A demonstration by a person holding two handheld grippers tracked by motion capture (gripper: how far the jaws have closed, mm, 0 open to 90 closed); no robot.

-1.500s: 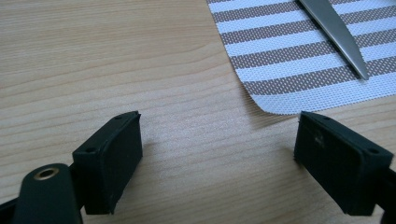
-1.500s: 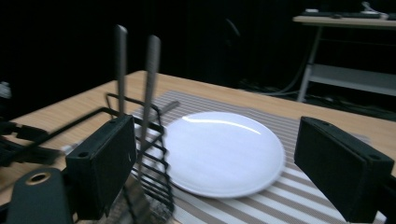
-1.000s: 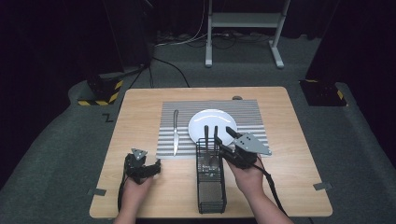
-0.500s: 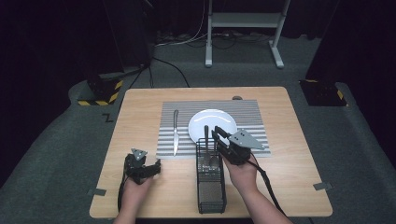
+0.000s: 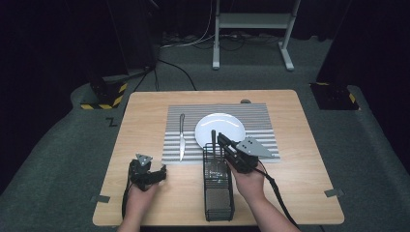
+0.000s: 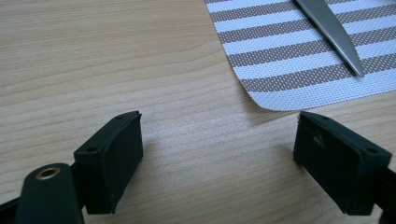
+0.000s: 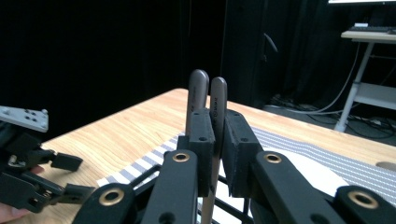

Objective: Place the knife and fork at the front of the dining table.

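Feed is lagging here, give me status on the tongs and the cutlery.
Right tongs just closed, shut on a utensil handle standing in the wire caddy. Left tongs open, empty, by the placemat. Second handle close alongside.

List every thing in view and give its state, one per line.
Left gripper: open, empty, low over the table.
Right gripper: has just been closing, now shut on a handle.
Handles: two, upright in the basket.
Basket: upright on the table.
Knife: flat on the mat.
Plate: empty, on the mat.
Mat: spread flat.
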